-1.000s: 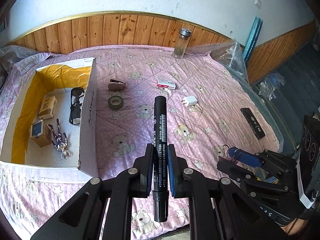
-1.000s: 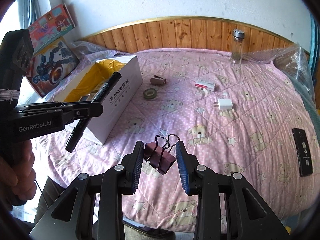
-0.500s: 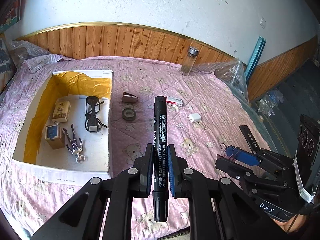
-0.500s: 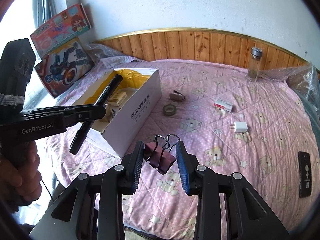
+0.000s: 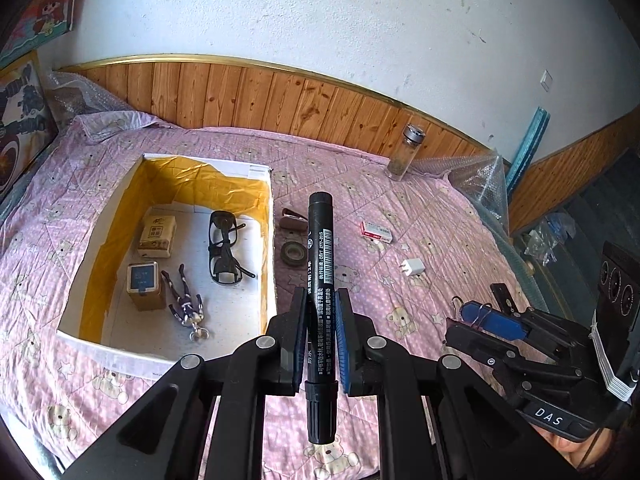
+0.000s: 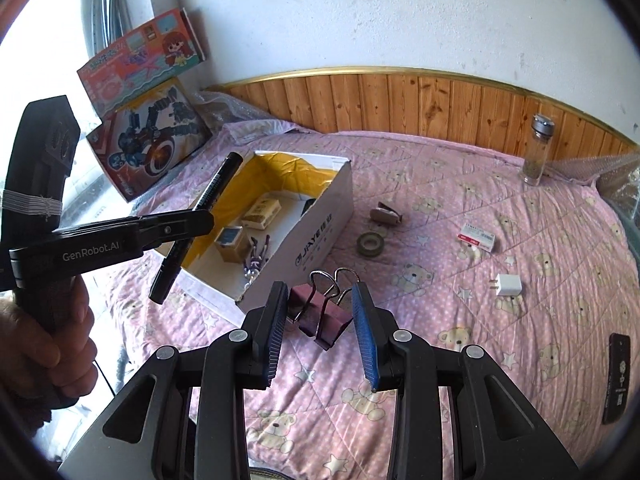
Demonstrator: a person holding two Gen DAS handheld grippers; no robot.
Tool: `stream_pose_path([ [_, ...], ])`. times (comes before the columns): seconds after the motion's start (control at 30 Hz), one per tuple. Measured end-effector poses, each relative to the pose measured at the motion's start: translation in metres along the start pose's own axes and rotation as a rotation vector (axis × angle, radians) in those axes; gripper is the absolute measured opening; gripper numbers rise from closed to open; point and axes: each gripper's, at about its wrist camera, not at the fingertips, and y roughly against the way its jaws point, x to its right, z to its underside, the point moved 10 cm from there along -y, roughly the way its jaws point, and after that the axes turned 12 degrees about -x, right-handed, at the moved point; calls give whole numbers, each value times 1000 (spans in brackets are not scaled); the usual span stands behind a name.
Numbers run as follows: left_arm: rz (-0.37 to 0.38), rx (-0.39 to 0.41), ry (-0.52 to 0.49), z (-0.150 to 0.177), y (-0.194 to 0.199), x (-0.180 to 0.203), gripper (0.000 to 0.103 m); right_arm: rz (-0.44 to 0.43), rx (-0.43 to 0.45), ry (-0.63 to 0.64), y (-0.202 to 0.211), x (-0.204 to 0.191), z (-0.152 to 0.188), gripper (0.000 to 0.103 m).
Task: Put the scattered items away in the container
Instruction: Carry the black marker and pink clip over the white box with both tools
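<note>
My left gripper is shut on a black marker that stands upright between the pads, held above the bed just right of the white box. The box has a yellow lining and holds glasses, two small cartons and a small figure. My right gripper is shut on a maroon binder clip, in the air near the box's front corner. In the right wrist view the left gripper and marker hang over the box's near-left edge.
On the pink bear quilt lie a tape roll, a brown clip, a red-white packet, a white charger and a black remote. A glass bottle stands by the wooden panelling. Toy boxes lean at the left wall.
Both grippers have risen and swung left toward the box, each still holding its item. The box interior now shows more fully in the left wrist view.
</note>
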Motion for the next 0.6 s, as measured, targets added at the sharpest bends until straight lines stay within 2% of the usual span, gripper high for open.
stream_pose_path([
  [0.6,-25,31,56,-30,6,-45,14,-57,13,90,-16,-49,-40,35],
])
